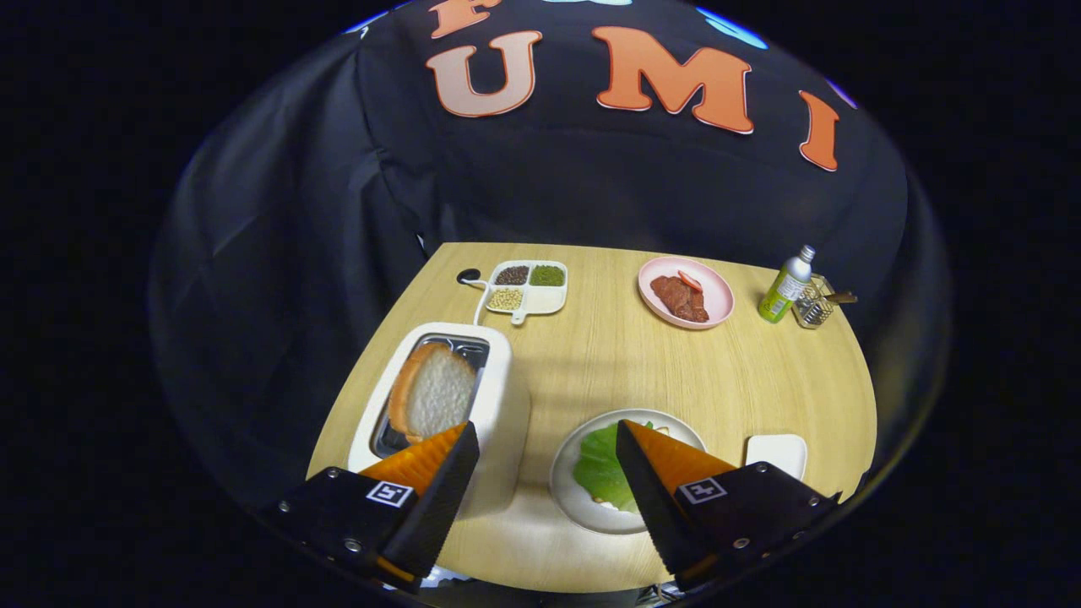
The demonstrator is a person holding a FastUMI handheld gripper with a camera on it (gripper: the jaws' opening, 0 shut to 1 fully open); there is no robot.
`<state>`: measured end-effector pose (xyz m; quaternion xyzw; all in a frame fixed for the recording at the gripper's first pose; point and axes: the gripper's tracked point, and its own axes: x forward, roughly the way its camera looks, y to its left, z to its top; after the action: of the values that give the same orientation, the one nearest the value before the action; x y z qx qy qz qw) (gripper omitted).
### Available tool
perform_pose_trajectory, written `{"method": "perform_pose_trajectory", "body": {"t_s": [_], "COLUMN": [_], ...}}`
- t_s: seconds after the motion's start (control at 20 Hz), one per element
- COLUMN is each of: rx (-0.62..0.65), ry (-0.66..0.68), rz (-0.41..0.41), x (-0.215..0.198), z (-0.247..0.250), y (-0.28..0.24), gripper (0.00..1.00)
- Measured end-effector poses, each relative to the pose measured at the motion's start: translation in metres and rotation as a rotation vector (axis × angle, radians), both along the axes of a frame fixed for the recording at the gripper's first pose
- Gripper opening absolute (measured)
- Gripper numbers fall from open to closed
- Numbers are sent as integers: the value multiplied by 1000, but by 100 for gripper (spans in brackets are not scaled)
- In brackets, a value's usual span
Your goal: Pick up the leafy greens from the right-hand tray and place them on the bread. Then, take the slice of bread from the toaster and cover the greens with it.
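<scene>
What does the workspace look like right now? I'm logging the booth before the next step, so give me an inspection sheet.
Surface: round wooden table, dry.
Job's things: bread slice upright in the white toaster; leafy greens lying on the grey plate; small white tray beside it.
Clutter: divided dish of seeds, pink plate with meat, green bottle, wire holder.
Gripper: gripper fingers open, holding nothing, above plate and toaster.
Cables: white cord behind toaster.
Surroundings: black cloth wall.

We see the table [608,355] lit evenly from above, the backdrop dim. Soft shadow sits beside the toaster [498,405]. Fisheye bends the table edge hard; the centre is sharp, the rim soft. The gripper [547,439] fingers stand apart, in focus.
</scene>
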<state>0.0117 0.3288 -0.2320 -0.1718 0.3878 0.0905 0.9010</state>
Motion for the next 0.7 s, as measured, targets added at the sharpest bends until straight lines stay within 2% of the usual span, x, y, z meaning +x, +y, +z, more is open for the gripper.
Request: {"method": "perform_pose_trajectory", "body": {"t_s": [0.4,0.6,0.65,0.7], "rx": [25,-15,-22,-35], "ry": [24,35,40,45], "rz": [41,54,50,49], "x": [3,6,7,8], "z": [-11,-24,-28,-32], "y": [58,70,72,73], "gripper": [98,98,96,89]}}
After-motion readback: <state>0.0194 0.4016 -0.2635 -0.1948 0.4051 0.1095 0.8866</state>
